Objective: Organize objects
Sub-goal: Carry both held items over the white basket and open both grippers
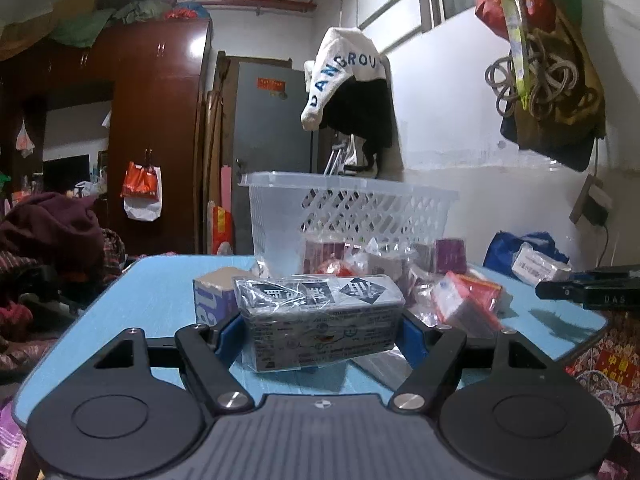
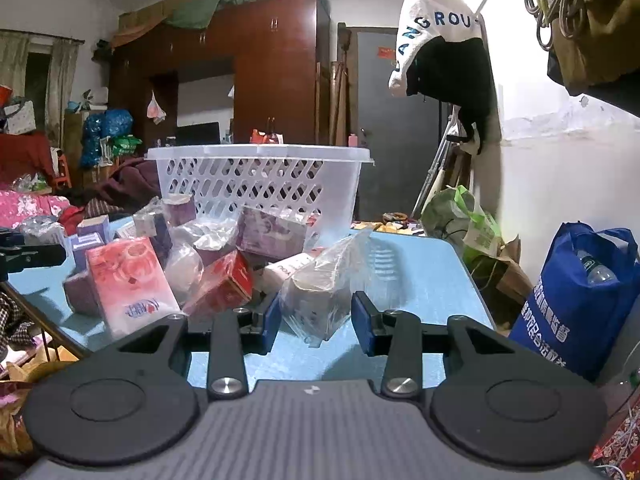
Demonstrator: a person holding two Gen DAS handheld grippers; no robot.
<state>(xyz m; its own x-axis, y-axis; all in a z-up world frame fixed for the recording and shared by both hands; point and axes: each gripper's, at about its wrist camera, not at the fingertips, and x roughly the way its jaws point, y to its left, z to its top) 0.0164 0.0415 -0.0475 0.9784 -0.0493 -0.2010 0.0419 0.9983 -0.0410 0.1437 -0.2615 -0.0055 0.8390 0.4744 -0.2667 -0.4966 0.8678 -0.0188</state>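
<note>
Blue table (image 1: 160,280): left tool (image 1: 316,330) clamps grey film-wrapped box (image 1: 320,320); right tool (image 2: 316,316) grips clear-bagged item (image 2: 320,300).

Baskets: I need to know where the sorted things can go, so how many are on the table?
1. The white plastic basket stands at the table's far end, behind the pile of packets.

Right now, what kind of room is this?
Probably a lived-in bedroom or storeroom at home: a tall dark red wooden wardrobe with bundles on top, clothes hanging on the white wall, and a blue tabletop with small boxes.
</note>
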